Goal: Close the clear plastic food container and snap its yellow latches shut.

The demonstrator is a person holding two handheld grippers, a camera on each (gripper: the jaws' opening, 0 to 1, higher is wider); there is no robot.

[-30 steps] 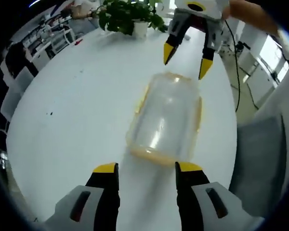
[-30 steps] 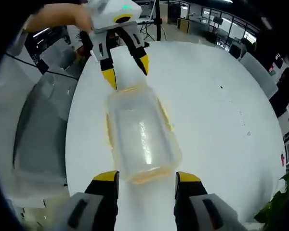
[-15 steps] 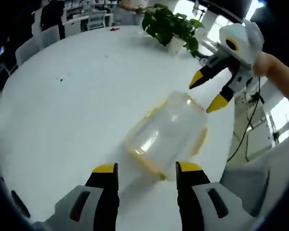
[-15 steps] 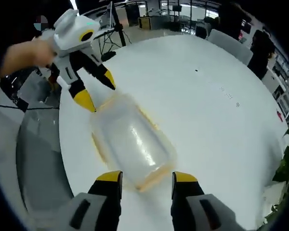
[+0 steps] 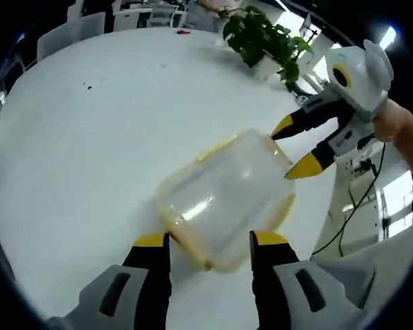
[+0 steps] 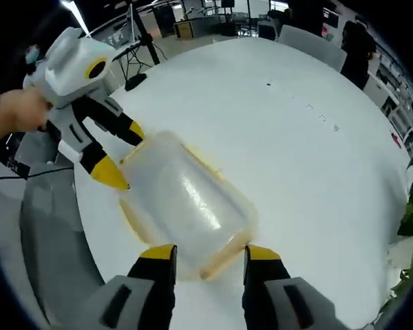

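Now the clear plastic food container [image 5: 224, 199] lies on the white table [image 5: 89, 137], nearer both grippers than half a second ago; the left gripper [image 5: 210, 242] and right gripper [image 6: 202, 251], jaws apart, bracket opposite ends; its yellow latches [image 6: 220, 258] look unsnapped, so pressing seems next.

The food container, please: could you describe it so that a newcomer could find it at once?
On the big round white table, look between the two grippers. The food container lies there, a clear plastic box with yellow latches along its edges, the table's only see-through thing.
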